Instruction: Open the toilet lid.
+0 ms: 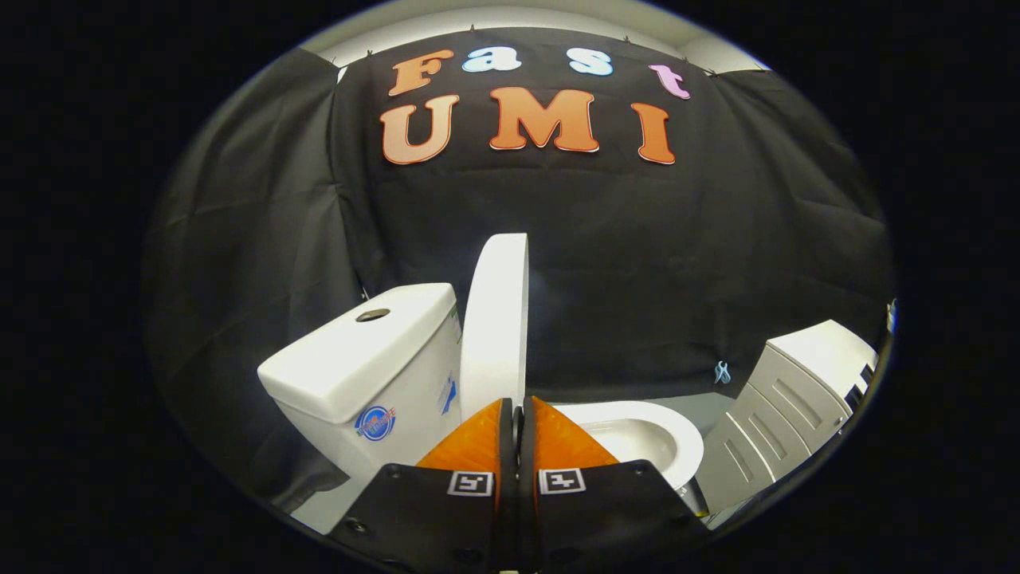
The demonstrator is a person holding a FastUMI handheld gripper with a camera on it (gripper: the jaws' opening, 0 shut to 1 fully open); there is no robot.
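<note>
Lid upright against the tank, fingers closed just before it

Lid [496, 327] stands raised on edge just ahead of the gripper [518, 410], its back face close to the tank [374, 367], which sits ahead and to the left of the fingers. Seen edge-on, it looks upright or leaning slightly back; I cannot tell whether it actually touches the tank. That posture suits a lid that is meant to stay up unaided, with its weight carried past the hinge.

The two fingers are pressed together with only a thin dark seam between them, and their tips meet at the lower edge of the lid. Nothing appears to be clamped between them. Whether the tips touch the lid or stop just short is hard to judge from this angle. A closed pair of fingers makes a narrow, stiff wedge, which fits pushing a lid up from below rather than pinching it.

To the right of the fingers the bowl [645, 434] lies open, its rim bare and uncovered. Further right stands a pale cabinet [785, 406], well apart from the toilet and clear of the lid's swing.

Judging by how things lie, the opening looks essentially done. The one risk is the lid tipping forward if it is not fully past balance.
</note>
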